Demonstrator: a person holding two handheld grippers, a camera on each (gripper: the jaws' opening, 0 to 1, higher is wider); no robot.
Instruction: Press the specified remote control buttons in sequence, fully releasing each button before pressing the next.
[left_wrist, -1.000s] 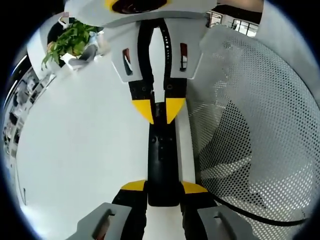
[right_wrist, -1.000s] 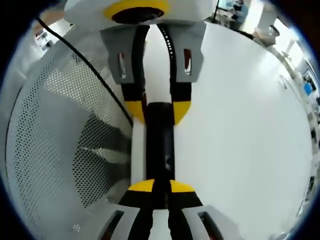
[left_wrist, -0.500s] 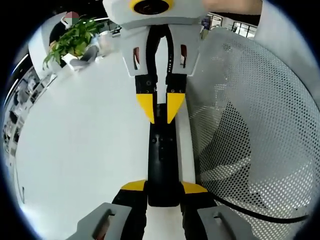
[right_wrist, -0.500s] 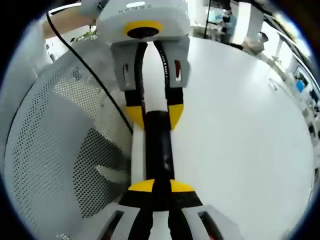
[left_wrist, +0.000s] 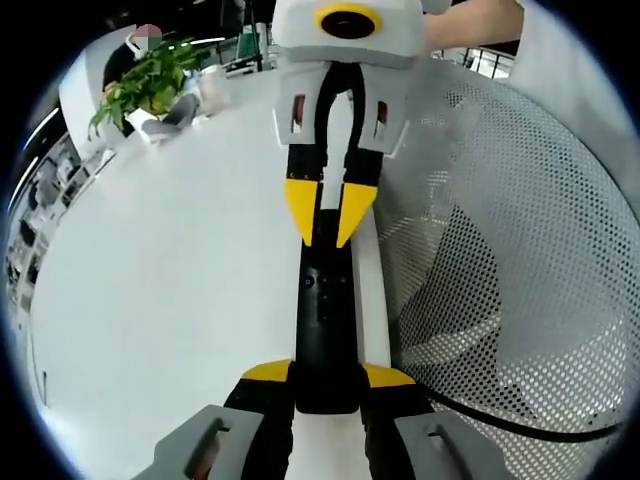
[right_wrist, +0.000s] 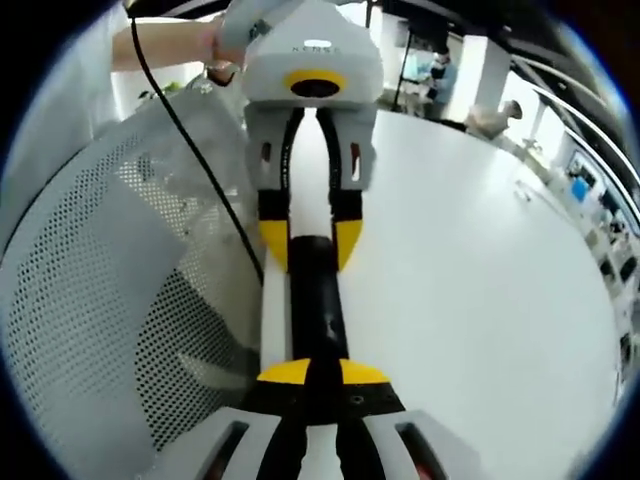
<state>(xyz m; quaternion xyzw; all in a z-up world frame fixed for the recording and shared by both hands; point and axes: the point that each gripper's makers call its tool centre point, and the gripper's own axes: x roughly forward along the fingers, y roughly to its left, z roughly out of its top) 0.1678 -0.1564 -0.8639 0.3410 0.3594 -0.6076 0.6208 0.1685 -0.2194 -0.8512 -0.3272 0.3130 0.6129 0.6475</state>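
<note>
left gripper view: left gripper (left_wrist: 325, 372) fingers clamp the slim, rigid, light remote (left_wrist: 325, 320) at one end on the bench (left_wrist: 160, 300); right gripper (left_wrist: 331, 215) pinches its far end, beside the mesh basket (left_wrist: 520, 260).

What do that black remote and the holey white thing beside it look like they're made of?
The remote looks like black plastic, smooth with a dull sheen. The white perforated shell beside it could be painted metal or plastic: rigid curve, neat rows of punched holes. The table looks like glossy white laminate.

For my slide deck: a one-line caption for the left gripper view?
Left tongs clamp a black remote control on a white table; right tongs meet its far end.
</note>
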